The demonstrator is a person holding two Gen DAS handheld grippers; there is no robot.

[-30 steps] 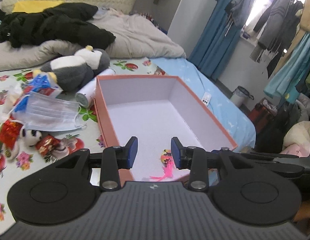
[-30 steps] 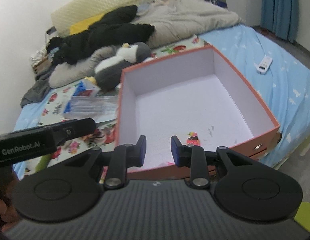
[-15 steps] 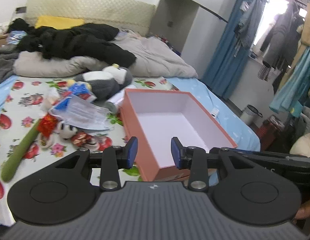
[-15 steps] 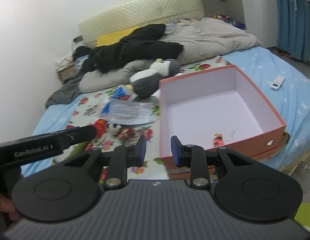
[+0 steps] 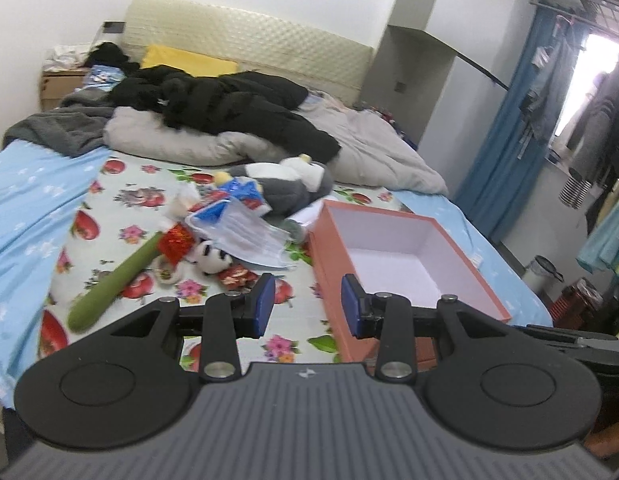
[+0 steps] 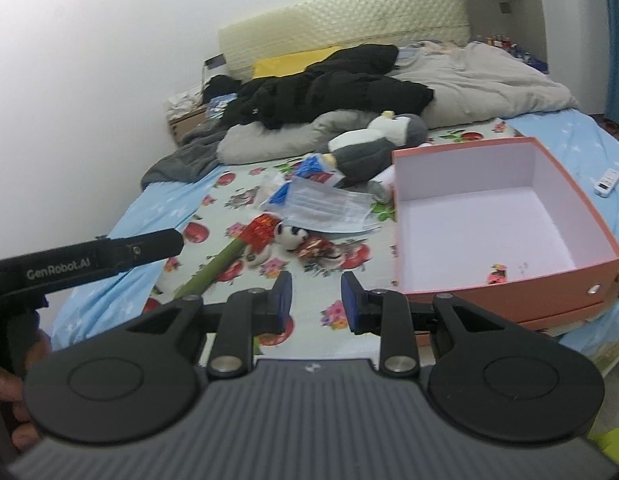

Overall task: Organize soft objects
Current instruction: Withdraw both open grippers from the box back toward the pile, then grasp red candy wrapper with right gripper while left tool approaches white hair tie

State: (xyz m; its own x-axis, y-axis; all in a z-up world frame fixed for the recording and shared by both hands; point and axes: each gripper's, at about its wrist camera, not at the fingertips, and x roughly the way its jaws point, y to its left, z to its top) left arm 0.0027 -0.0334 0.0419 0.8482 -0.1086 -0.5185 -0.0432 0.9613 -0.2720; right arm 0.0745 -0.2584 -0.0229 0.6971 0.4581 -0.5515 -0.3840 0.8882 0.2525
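Observation:
An open orange box [image 5: 413, 268] with a white inside sits on the bed; it also shows in the right wrist view [image 6: 505, 224], with a small pink item [image 6: 496, 273] on its floor. Left of it lies a pile: a grey-and-white penguin plush [image 5: 285, 184], a pack of face masks [image 5: 245, 236], a small panda toy [image 5: 211, 258], a red shiny packet [image 5: 175, 242] and a long green plush stick [image 5: 117, 280]. My left gripper [image 5: 307, 306] is open and empty, held back above the bed's near edge. My right gripper [image 6: 315, 300] is open and empty too.
Black clothes [image 5: 229, 104] and a grey duvet [image 5: 369, 148] cover the bed's head end. A white remote [image 6: 607, 182] lies on the blue sheet right of the box. A bin [image 5: 543, 276] and hanging clothes stand on the right. The left gripper's handle [image 6: 93, 260] crosses the right view.
Both grippers have pulled back and up from over the box, so the whole bed now shows. Both stay open and empty.

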